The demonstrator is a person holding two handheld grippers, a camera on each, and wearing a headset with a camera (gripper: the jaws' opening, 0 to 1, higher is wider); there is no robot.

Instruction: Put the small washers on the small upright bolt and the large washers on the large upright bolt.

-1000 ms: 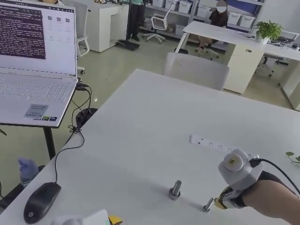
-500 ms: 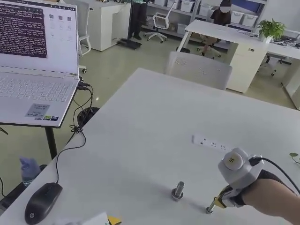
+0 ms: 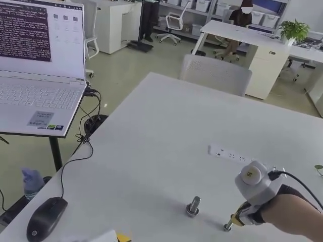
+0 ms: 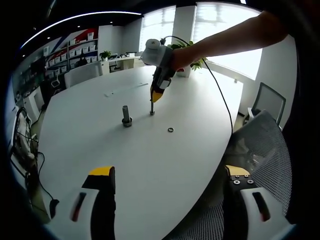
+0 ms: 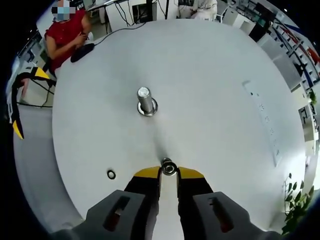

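The large upright bolt (image 3: 193,206) (image 5: 145,101) (image 4: 126,116) stands on the white table (image 3: 166,136). The small upright bolt (image 3: 227,226) (image 4: 152,107) stands to its right. My right gripper (image 3: 233,222) (image 5: 168,173) (image 4: 155,95) hangs just above the small bolt's top. Its jaws are nearly together, pinching a small washer (image 5: 168,167) at their tips. Another washer (image 5: 111,174) (image 4: 170,130) lies loose on the table nearby. My left gripper (image 4: 168,171) stands wide open off the table's near edge and holds nothing.
A white power strip (image 3: 229,155) (image 5: 265,122) lies beyond the bolts. A laptop (image 3: 38,65) sits on a side stand at left, with a mouse (image 3: 45,217) at the table's near corner. A mesh chair (image 4: 260,150) stands beside the left gripper.
The head view has drifted a little. The right gripper has stayed at the small bolt's top, edging slightly closer to it.
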